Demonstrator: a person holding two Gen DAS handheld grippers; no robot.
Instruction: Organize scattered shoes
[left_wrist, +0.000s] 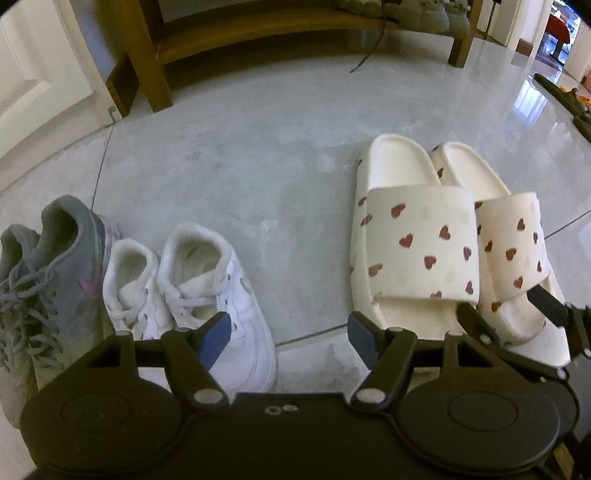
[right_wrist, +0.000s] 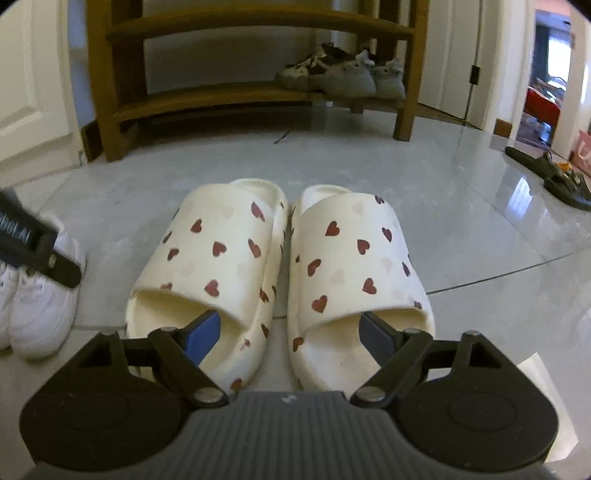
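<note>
On the far left of the left wrist view stands a grey sneaker with grey laces, heel toward the shoe rack. Just beside it, touching, is a pair of small white sneakers, side by side, also heels away from the camera. The left gripper hangs over the floor betw. the white sneakers and the slippers; its blue fingers are apart, nothing betw. them, only bare tile. The left finger overlaps the toe of the right white sneaker in the pic, but I cannot tell if it touches.

Further right lie the heart slippers, a cream pair w/ red hearts, parallel and touching each other along the inner sides, toes toward the camera. In the right wrist view the same pair sits in the centre. The right gripper is low in front of their toe openings, fingers wide apart: one finger before the left slipper's opening, the other before the right one's. The pads do not press on any slipper.

Behind, a wooden shoe rack stands against the wall; on its bottom shelf, right end, are some pale sneakers. A dark lace lies on the floor before the rack. At far right, well apart from the rest, dark sandals lie on the glossy tile near a doorway.
</note>
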